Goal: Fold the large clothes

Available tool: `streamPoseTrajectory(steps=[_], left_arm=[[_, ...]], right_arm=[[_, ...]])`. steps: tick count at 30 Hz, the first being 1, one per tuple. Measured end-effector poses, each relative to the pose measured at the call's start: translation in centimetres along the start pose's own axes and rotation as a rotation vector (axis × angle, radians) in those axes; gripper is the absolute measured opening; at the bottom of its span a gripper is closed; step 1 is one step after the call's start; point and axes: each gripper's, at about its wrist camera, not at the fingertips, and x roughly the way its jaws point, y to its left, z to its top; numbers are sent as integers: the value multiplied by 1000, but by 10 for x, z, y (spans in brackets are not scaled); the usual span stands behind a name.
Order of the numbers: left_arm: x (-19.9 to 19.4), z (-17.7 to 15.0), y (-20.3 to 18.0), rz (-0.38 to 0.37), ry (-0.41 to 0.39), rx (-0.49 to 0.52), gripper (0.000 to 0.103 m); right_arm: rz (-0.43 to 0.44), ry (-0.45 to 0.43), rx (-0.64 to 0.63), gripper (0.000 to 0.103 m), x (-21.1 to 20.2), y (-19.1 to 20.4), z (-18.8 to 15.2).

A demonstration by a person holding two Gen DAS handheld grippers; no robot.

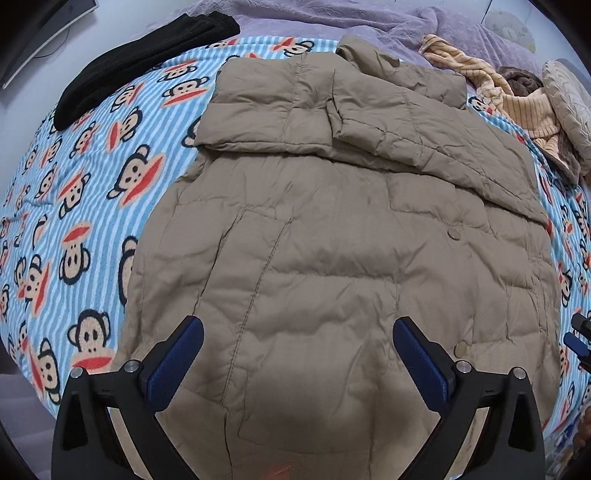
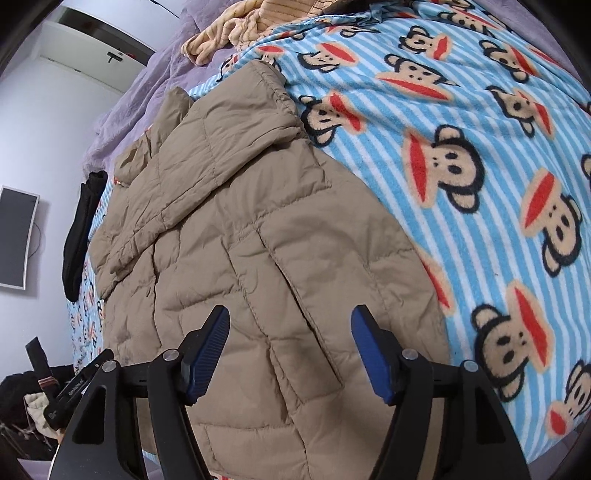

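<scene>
A tan quilted jacket (image 1: 314,240) lies flat on the bed, front up, with both sleeves folded across its upper part. My left gripper (image 1: 297,326) hangs over the jacket's lower half with its blue pads (image 1: 177,365) spread wide and nothing between them. The same jacket (image 2: 236,236) fills the middle of the right wrist view. My right gripper (image 2: 290,314) is open above the jacket's near hem, beside a pocket flap, and its pads (image 2: 373,358) hold nothing. The right gripper's tip (image 1: 578,339) shows at the right edge of the left wrist view.
A blue-striped monkey-print blanket (image 1: 74,192) covers the bed under the jacket. A black garment (image 1: 140,62) lies at the back left. Orange striped clothes (image 1: 517,107) and a cushion (image 1: 569,103) sit at the back right on a purple cover (image 1: 332,18). A monitor (image 2: 14,240) hangs on the wall.
</scene>
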Motion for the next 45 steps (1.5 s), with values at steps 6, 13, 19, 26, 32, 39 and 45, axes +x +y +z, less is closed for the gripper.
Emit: streamPoseTrajectory(steps=[6, 13, 19, 26, 32, 39, 45], left_arm=[[-7, -21, 5, 13, 24, 21, 102], [-15, -39, 32, 20, 42, 7, 102], [-23, -55, 49, -15, 47, 11, 102], [-26, -70, 64, -51, 57, 3, 102], [-29, -91, 92, -149, 102, -56, 102], [-21, -118, 122, -309, 184, -175, 102], [2, -139, 125, -444, 306, -310, 102]], right_arm=[[8, -6, 62, 81, -10, -5, -28], [31, -2, 123, 85, -20, -9, -67], [35, 3, 194, 86, -22, -19, -99], [58, -10, 226, 87, -26, -13, -125], [93, 29, 263, 87, -26, -12, -141], [101, 60, 331, 88, -25, -27, -147], [94, 98, 406, 88, -13, -49, -144]])
